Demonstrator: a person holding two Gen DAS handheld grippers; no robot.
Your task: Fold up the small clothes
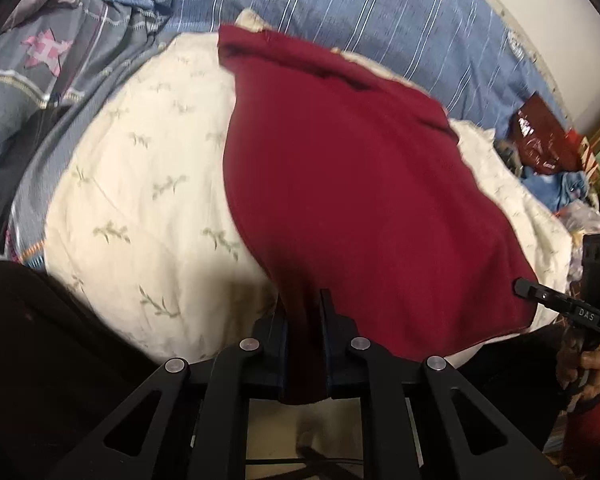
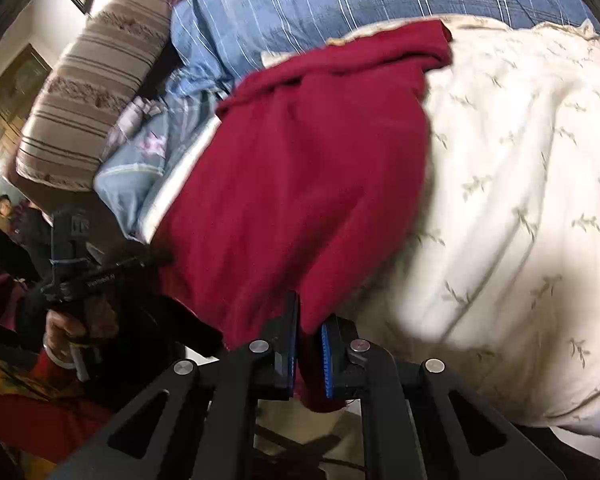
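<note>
garment [image 1: 360, 184]: matt red cloth | quilt [image 1: 148, 184]: soft cream cloth

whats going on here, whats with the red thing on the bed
A person is folding a dark red garment that lies spread on a cream leaf-print quilt over a blue striped bedsheet. They hold a two-finger gripper in each hand. The left gripper and the right gripper are each shut on the near edge of the cloth, one at each corner. The rest of the garment lies flat on the quilt, so no fold has been made yet.
</note>
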